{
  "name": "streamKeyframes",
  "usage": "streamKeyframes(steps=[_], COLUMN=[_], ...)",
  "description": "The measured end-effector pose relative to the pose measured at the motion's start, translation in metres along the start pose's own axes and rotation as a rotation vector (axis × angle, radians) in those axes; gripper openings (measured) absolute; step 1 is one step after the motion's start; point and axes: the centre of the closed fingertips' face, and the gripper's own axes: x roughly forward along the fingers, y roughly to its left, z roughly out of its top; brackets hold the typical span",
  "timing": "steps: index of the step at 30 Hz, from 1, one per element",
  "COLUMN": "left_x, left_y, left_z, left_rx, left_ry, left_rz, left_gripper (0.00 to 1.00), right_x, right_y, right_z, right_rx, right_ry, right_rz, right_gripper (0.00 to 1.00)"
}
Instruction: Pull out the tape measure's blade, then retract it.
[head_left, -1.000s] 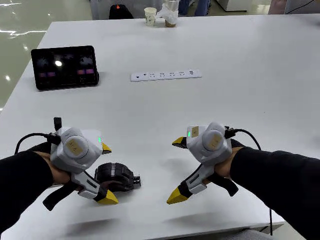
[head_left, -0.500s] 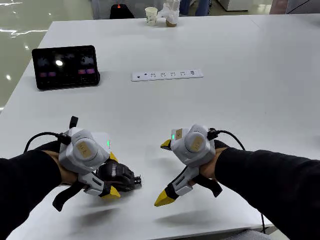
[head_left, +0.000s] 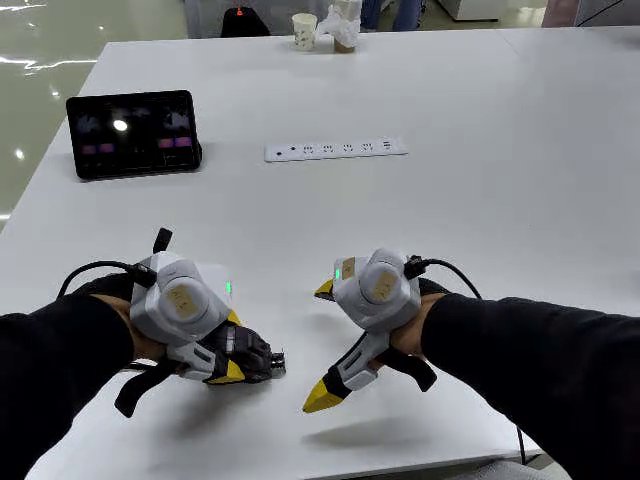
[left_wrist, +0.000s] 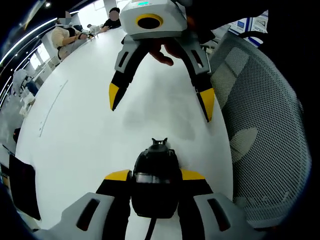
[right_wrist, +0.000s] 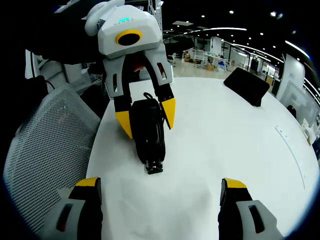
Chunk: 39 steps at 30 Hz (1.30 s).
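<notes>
At the near edge of the bench (head_left: 450, 200), the left tongs (head_left: 233, 347) were clenched on the black tape measure (head_left: 254, 352), which rested on the bench. The right tongs (head_left: 323, 343) stood wide open beside it, grasping nothing. Farther away lay a power strip (head_left: 335, 150) and a tablet (head_left: 133, 133).

Left gripper (head_left: 235, 345) and right gripper (head_left: 322, 345): pale grey housings (head_left: 185, 300), yellow jaw tips, green indicator lights (head_left: 338, 272), black cables (head_left: 90, 270). Black sleeves (head_left: 540, 360), lower frame corners.
</notes>
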Motion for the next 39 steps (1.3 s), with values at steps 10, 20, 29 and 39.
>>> streamKeyframes(steps=[10,20,29,39], left_x=[0.001,0.001,0.002,0.002], left_y=[0.001,0.001,0.001,0.001], left_z=[-0.001,0.0,0.0,0.001], left_rx=[-0.016,-0.018,-0.019,-0.02], left_ry=[0.004,-0.007,-0.016,-0.018], left_rz=[0.016,0.017,0.027,0.022], left_gripper=[0.3,0.3,0.3,0.3], right_x=[0.013,0.02,0.024,0.031], right_y=[0.007,0.008,0.013,0.012], right_z=[-0.002,0.003,0.003,0.008], right_rx=[-0.023,-0.012,-0.047,-0.075], right_ry=[0.025,0.014,0.019,0.019], right_rz=[0.026,0.049,0.074,0.083], right_gripper=[0.99,0.86,0.53,0.37])
